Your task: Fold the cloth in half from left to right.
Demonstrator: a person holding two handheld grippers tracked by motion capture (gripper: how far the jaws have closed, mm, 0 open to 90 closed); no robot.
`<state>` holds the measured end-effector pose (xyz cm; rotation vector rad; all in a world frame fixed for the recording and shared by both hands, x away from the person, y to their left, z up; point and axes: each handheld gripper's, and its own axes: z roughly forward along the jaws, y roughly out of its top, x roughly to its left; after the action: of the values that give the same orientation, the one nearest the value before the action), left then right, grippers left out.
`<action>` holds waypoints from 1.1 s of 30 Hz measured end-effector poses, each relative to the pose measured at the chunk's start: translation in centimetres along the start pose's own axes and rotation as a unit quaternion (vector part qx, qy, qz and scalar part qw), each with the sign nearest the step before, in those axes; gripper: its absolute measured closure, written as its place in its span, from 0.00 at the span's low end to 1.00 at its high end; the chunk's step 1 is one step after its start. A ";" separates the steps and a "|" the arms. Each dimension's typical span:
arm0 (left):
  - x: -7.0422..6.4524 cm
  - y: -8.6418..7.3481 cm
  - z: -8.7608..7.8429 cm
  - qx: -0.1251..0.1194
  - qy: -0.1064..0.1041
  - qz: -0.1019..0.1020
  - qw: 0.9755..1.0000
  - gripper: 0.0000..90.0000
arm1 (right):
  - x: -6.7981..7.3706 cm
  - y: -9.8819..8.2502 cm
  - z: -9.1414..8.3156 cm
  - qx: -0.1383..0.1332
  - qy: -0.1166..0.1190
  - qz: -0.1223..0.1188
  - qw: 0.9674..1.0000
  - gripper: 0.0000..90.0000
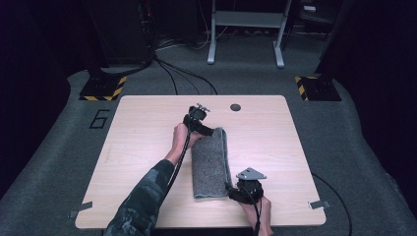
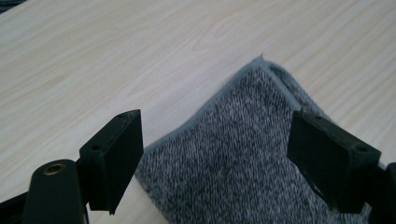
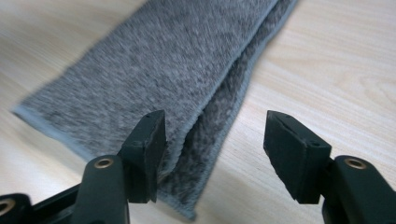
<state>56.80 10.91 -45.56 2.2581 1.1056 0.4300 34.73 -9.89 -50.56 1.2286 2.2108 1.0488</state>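
Both tongs, left (image 1: 214,132) and right (image 1: 230,189), gape free of my folded grey towel (image 1: 211,164) on the worktop (image 1: 275,142); next, I judge, another fold.

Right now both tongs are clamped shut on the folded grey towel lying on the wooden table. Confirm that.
Not quite. Both tongs stand open: the left tongs and right tongs have their jaws apart, pressing nothing, as each gripper view shows. The folded grey towel does lie on the wooden table.

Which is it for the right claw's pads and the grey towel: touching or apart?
Cannot tell. In the right gripper view, the right claw stands open over the grey towel; one pad overlaps its edge.
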 end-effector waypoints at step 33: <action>-1.5 -9.5 -2.9 0.024 -0.036 0.018 0.999 0.17 | -3.2 4.3 4.2 0.043 -0.020 -0.025 0.999 0.22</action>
<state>48.63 15.34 -49.29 2.3205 1.0495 0.3369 41.46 -9.42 -49.95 1.2135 2.2632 0.9111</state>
